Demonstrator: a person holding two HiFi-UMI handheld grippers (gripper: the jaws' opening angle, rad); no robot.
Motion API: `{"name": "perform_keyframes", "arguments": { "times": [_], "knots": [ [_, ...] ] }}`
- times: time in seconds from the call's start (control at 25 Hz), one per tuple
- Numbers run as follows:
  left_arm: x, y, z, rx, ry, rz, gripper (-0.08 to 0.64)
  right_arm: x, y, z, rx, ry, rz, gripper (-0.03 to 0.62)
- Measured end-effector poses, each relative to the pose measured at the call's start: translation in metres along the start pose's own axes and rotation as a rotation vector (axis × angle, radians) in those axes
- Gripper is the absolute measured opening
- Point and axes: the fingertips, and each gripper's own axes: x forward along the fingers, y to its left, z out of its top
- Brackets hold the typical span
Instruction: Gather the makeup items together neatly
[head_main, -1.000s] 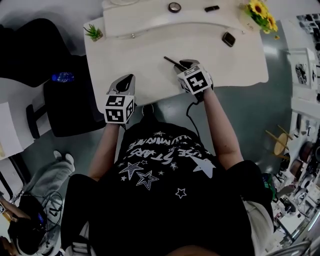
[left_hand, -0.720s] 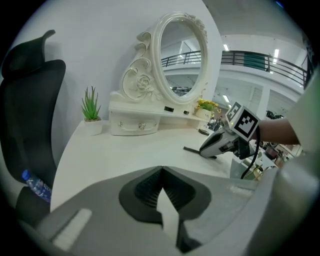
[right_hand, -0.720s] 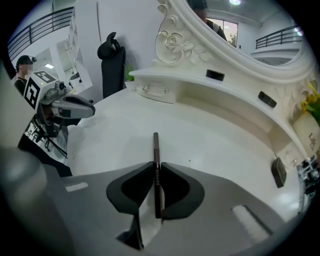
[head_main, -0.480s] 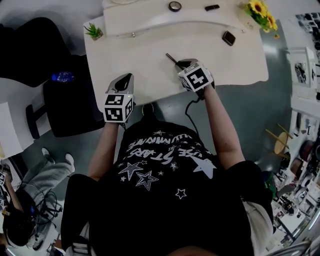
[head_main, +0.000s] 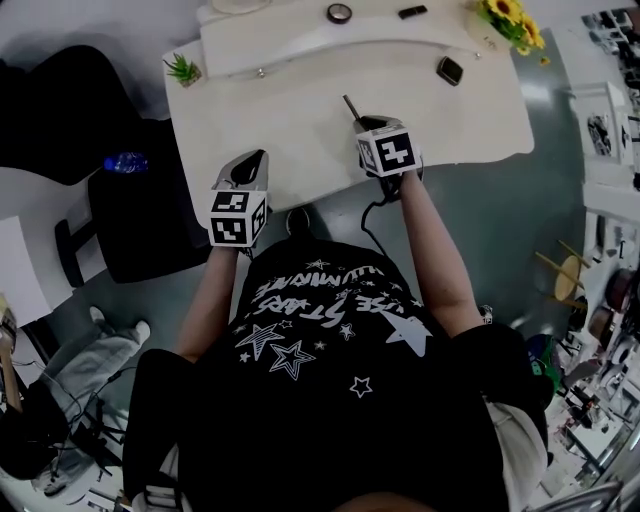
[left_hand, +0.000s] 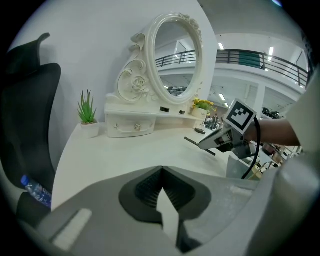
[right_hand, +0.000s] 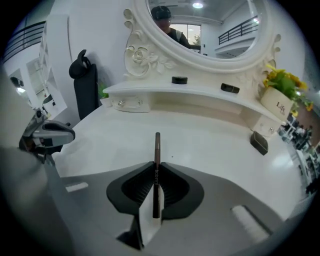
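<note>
A thin dark makeup pencil (right_hand: 156, 165) sticks out forward from between the jaws of my right gripper (right_hand: 156, 167), which is shut on it after closing in the last second. In the head view the right gripper (head_main: 368, 123) hovers over the white vanity table (head_main: 300, 110) near its front edge, and the pencil (head_main: 350, 106) points away from me. My left gripper (head_main: 255, 160) rests at the table's front left, shut with nothing in it (left_hand: 161, 171). A black compact (head_main: 449, 70) lies on the table to the right. A round item (head_main: 339, 13) and a small black item (head_main: 411, 12) sit on the raised shelf.
An oval mirror (left_hand: 175, 55) on a drawer base stands at the back of the table. A small potted plant (head_main: 183, 68) is at the back left, and a pot of sunflowers (head_main: 512, 18) at the back right. A black chair (head_main: 140, 200) stands to the left.
The right gripper has rolled with the pencil in it; the pencil pointed up-left a second ago and now points nearly straight away. The left gripper has stayed put.
</note>
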Motion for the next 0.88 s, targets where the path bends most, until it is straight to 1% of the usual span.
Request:
{"name": "perform_keyframes", "arguments": {
  "times": [0.16, 0.32, 0.68, 0.88],
  "knots": [
    [0.002, -0.003, 0.004, 0.012, -0.003, -0.015, 0.002, 0.004, 0.0, 0.0, 0.071, 0.007, -0.036, 0.067],
    [0.003, -0.006, 0.006, 0.021, -0.001, -0.023, 0.002, 0.008, 0.002, -0.001, 0.14, 0.012, -0.052, 0.067],
    [0.003, -0.01, 0.005, 0.03, 0.003, -0.024, 0.002, 0.013, 0.002, -0.007, 0.203, 0.031, -0.066, 0.067],
    [0.002, -0.015, 0.0, 0.028, 0.014, -0.026, 0.002, 0.013, 0.004, -0.007, 0.186, 0.041, -0.079, 0.069]
  ]
}}
